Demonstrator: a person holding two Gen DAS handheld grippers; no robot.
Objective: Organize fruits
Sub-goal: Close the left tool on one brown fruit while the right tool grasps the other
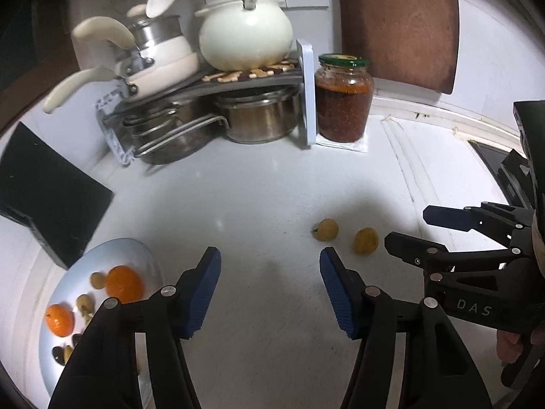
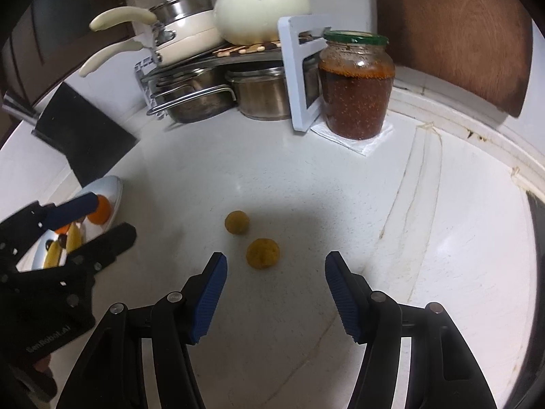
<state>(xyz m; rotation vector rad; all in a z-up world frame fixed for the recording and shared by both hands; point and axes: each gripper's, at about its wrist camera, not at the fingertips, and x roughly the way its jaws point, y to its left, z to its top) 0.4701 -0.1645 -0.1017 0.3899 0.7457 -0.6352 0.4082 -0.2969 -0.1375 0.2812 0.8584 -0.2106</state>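
Left tool (image 1: 269,293) parted, empty | right tool (image 2: 276,296) parted, empty | two yellow fruits (image 2: 263,253), round, dull-skinned, on counter (image 2: 306,187)

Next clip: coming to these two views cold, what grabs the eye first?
Two small yellow fruits lie loose on the white counter, just ahead of the open right claw. At the left edge a plate already holds oranges and other small fruits, with the open, empty left claw beside it. At the back, a green-lidded jar of dark red paste stands next to a rack of pots.
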